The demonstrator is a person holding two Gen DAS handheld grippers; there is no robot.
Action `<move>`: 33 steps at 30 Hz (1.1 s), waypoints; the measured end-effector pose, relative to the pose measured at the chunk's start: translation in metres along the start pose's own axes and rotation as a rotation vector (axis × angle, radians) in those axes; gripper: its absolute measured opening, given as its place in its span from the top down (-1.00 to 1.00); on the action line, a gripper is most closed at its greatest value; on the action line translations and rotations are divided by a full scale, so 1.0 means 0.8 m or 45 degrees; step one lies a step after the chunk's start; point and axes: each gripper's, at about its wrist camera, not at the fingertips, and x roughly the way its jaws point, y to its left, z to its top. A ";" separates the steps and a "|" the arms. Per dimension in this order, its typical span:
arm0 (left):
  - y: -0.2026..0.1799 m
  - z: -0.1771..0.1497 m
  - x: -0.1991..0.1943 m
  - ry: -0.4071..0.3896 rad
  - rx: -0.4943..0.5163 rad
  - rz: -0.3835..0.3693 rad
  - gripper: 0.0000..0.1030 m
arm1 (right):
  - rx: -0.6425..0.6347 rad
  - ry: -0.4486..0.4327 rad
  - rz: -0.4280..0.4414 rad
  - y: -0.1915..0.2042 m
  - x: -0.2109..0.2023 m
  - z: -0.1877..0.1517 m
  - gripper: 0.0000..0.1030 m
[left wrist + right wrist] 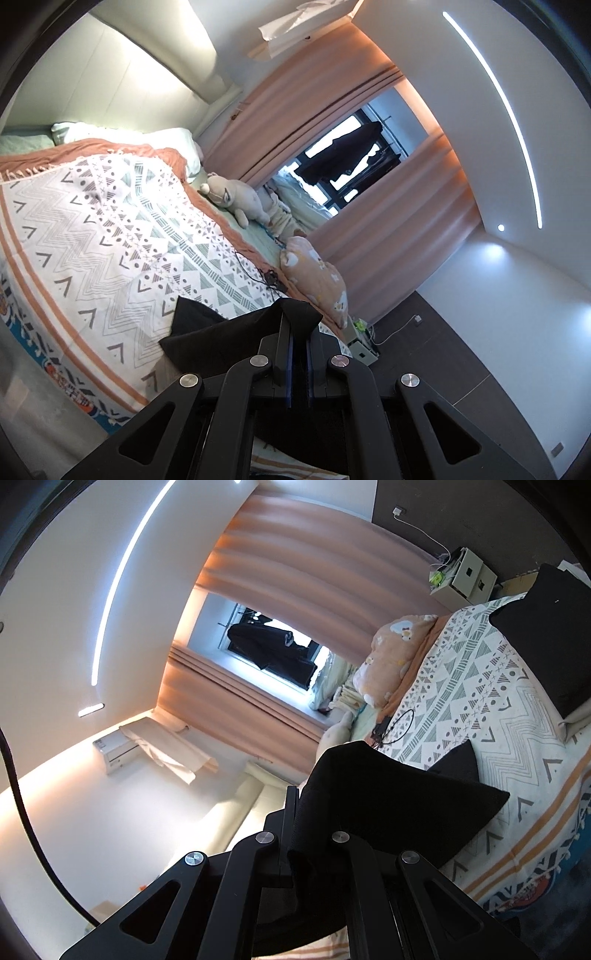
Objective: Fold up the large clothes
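Black garment (388, 797) hides right tool (301, 797); left tool (298, 317) shows pads.

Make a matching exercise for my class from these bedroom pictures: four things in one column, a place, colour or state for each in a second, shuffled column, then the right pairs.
Things:
1. black garment
2. plush toy
3. curtains
4. patterned blanket

Descriptions:
A. peach-pink, parted at the window
B. spread over the bed
C. clamped in both grippers, left gripper, right gripper
D. lying at the bed's edge near the window

Pairs: 1-C, 2-D, 3-A, 4-B
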 end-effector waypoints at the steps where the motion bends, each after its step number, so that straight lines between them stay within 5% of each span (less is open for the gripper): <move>1: -0.001 0.005 0.009 -0.005 0.004 -0.005 0.91 | -0.005 -0.003 -0.004 0.001 0.007 0.004 0.92; 17: 0.019 0.078 0.216 0.041 -0.026 0.070 0.91 | 0.024 -0.013 -0.115 -0.051 0.187 0.083 0.92; 33: 0.126 0.057 0.398 0.222 -0.102 0.255 0.91 | 0.118 0.061 -0.304 -0.179 0.324 0.076 0.92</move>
